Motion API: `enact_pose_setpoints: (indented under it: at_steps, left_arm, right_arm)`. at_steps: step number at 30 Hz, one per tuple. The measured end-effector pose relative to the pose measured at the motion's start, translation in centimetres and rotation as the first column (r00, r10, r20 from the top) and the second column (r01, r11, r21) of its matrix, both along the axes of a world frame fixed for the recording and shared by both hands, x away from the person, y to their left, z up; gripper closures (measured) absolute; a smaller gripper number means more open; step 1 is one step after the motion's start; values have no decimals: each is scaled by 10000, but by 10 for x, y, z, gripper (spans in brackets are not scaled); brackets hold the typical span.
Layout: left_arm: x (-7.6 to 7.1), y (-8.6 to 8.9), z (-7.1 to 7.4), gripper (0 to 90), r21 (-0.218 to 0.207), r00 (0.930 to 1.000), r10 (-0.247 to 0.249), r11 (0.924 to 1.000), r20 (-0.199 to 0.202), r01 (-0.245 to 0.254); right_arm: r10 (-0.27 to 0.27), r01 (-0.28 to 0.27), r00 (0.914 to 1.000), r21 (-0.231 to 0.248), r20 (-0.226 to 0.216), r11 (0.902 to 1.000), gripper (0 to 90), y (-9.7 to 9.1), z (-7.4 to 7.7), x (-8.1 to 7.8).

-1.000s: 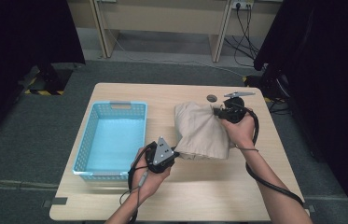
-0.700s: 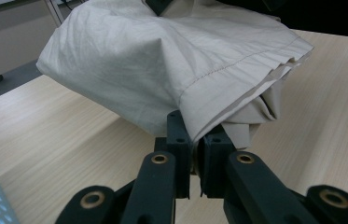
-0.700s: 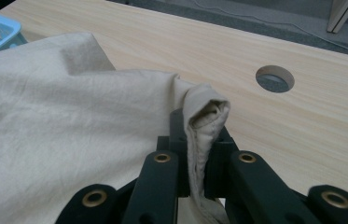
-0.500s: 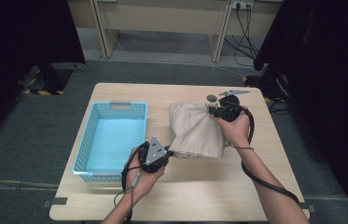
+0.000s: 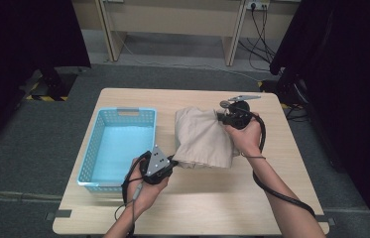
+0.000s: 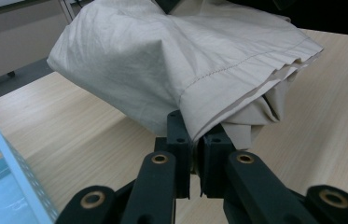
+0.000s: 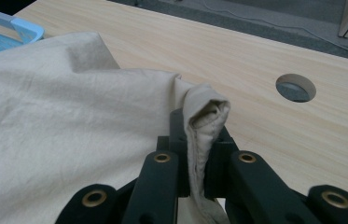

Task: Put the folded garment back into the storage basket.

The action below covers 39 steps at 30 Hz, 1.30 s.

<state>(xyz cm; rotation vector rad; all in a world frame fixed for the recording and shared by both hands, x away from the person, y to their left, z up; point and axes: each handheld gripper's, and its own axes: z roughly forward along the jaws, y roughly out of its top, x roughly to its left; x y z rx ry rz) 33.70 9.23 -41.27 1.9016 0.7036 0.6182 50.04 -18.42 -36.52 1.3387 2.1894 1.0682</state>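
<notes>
Your left gripper (image 5: 172, 162) pinches the near left corner of the beige cloth (image 5: 203, 136). In the left gripper view the two black pads (image 6: 181, 140) press together on the hemmed edge, with folded layers bunching out just past the tips. No gap shows between the pads apart from the fabric.

Your right gripper (image 5: 220, 117) has the far right corner. In the right gripper view the jaws clamp a rolled fold of the hem, which stands up between the pads (image 7: 179, 135) and pokes out above them.

The cloth sits mid-table, right of centre, stretched between your two grippers. It runs diagonally, from the far right grip down to the near left grip. It's folded over itself, several layers visible at the open edge in the left gripper view. The stretch near the left gripper looks lifted off the wood; whether the middle touches the table (image 5: 212, 208) I can't tell.

The light blue basket (image 5: 87, 158) is on the left half of the table, beside the cloth and just left of your left gripper. Its handle end (image 7: 20, 28) shows in the right gripper view, behind the cloth.

A round cable hole (image 7: 295, 87) in the tabletop lies just beyond your right gripper, uncovered by the cloth.
</notes>
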Motion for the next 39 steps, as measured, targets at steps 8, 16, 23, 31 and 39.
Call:
enact_pose_setpoints:
  at_steps: [8,16,23,31,39]
  left_arm:
    - [-1,5,-1,847,-118,10000,68,9999,-60,-69]
    - [-3,9,-1,847,-160,9999,113,9998,-41,-114]
    - [-5,14,-1,847,-209,9998,199,9996,-29,-199]
    - [-6,22,-1,847,-294,9994,335,9990,-34,-336]
    - [-8,31,1,848,-347,9988,497,9982,17,-497]
  right_arm:
    - [59,-59,10000,-6,-18,10000,854,6,1,0]
    - [160,-160,9999,-32,22,9999,854,11,3,1]
    - [250,-249,9997,-35,51,9997,854,17,4,1]
    - [339,-338,9994,-47,50,9994,853,24,4,1]
    - [469,-469,9988,-37,116,9989,853,33,7,1]
